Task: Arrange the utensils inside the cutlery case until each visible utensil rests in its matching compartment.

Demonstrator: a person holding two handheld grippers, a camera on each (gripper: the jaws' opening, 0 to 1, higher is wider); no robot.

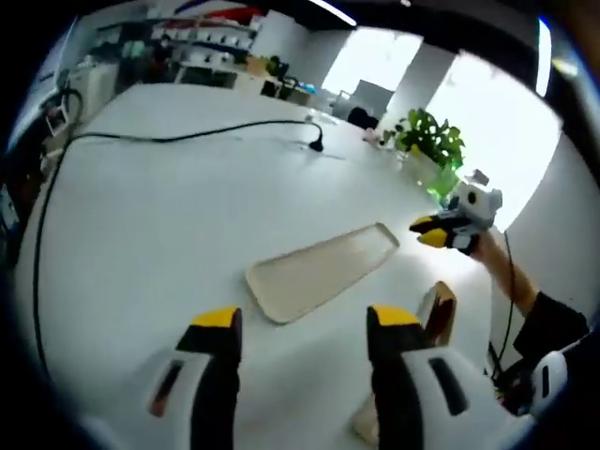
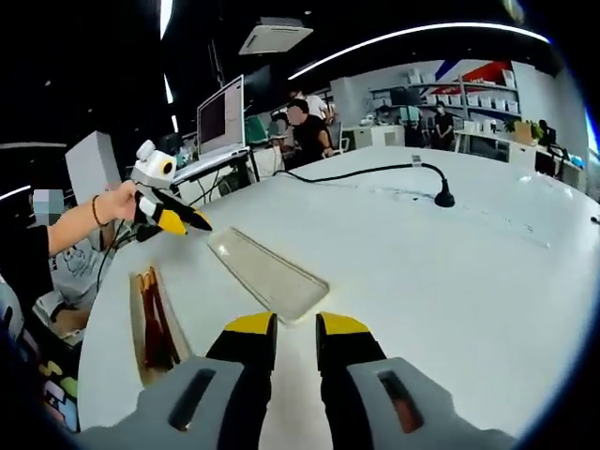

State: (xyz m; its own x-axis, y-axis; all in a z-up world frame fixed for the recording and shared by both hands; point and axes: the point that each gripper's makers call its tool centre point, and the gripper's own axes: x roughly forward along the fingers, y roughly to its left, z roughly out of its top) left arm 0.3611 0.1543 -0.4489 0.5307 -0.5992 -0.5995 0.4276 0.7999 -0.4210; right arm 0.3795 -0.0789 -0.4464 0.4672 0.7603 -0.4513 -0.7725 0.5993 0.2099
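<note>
A long wooden cutlery case [image 2: 141, 352] lies on the white table [image 2: 450, 281] near its edge, with dark brown utensils [image 2: 156, 323] lying lengthwise inside. In the left gripper view one end of the case [image 1: 438, 314] peeks out beside my right-hand jaw. A flat translucent lid [image 2: 267, 272] lies apart from it, further in on the table; from the other side the lid [image 1: 323, 272] looks beige. My left gripper [image 1: 305, 323] hovers wide open and holds nothing. My right gripper [image 2: 296, 330] is open by a narrow gap, also holding nothing. A hand holds each gripper over the table edge, the left gripper [image 2: 173, 218] and the right gripper [image 1: 439, 232].
A black cable with a plug [image 1: 314, 141] crosses the far part of the table [image 1: 169, 216]; its plug [image 2: 442, 197] lies beyond the lid. A potted plant [image 1: 431, 141], a monitor [image 2: 222, 117] and seated people [image 2: 305, 131] are past the table edges.
</note>
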